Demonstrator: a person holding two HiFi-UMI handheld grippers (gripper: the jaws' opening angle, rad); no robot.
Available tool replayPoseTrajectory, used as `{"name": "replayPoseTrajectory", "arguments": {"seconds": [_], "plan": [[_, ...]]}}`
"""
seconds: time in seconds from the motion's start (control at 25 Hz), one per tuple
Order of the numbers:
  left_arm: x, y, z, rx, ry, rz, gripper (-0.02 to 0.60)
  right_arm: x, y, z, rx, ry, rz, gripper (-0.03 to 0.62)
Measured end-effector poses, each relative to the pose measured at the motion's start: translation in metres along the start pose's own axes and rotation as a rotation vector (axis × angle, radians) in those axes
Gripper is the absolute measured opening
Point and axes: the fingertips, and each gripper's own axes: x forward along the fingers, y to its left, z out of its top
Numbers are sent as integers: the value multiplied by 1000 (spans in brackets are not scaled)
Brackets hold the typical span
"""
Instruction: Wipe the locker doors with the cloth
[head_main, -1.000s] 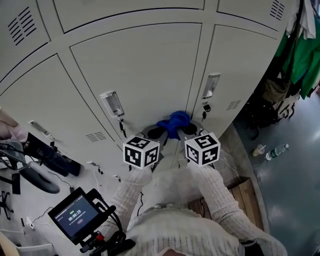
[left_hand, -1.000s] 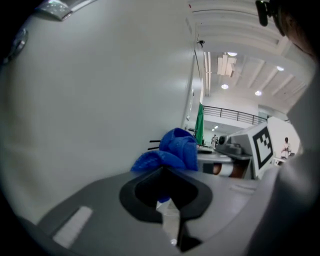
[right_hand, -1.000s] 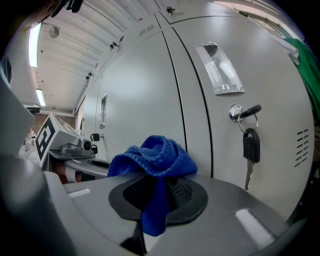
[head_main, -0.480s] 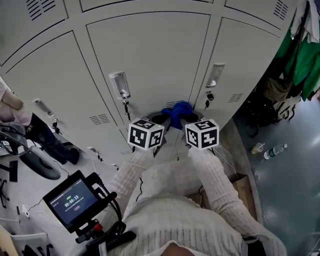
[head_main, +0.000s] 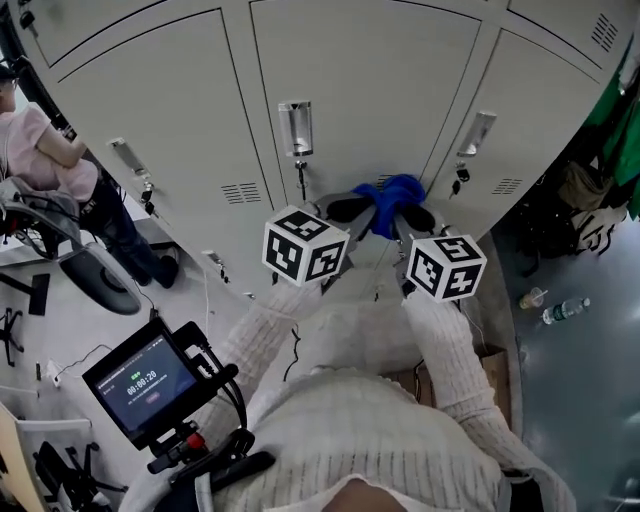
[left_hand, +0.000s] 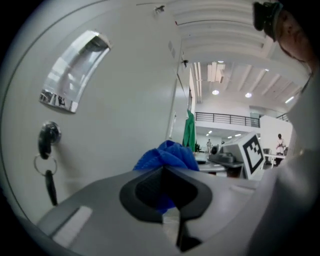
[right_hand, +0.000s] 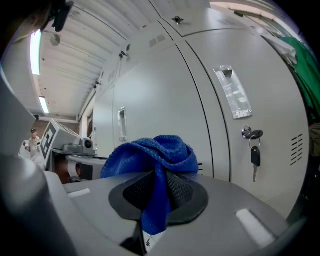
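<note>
Head view: both my tongs are clamped shut on the blue cloth (head_main: 390, 195). The left gripper (head_main: 345, 210) has its left end and the right gripper (head_main: 415, 215) has its right end, close up to the grey locker doors (head_main: 370, 90). A handle (head_main: 296, 127) sits up-left of the cloth, green clothes (head_main: 620, 120) hang far right of it, and a bottle (head_main: 560, 312) lies on the floor (head_main: 590, 370) down-right.

Left gripper view: jaws pinched on the cloth, a key (left_hand: 49, 145) left of it, and a bright hall (left_hand: 225, 105) to its right.

Right gripper view: jaws closed, cloth draped down between them, a second key (right_hand: 254, 150) to its right.
</note>
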Motion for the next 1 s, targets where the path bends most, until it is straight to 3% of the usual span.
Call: {"name": "replayPoseTrajectory", "arguments": {"seconds": [0.24,0.48,0.64,0.8,1.0], "plan": [[-48,-25,-1,48,4,-78,3,-21,51,-1,39,-60,149,46],[-83,-24,-20,-15,-2,-77,5,-28,90,-21,81,-60,305,46],[-92,-23,-25,-19,-30,-36,5,-26,101,-25,88,-81,318,46],[-98,-24,-30,-90,-95,-20,5,-29,104,-26,35,-88,283,46],[-97,-26,-34,-116,-118,-14,5,-32,102,-27,-1,-72,250,48]]}}
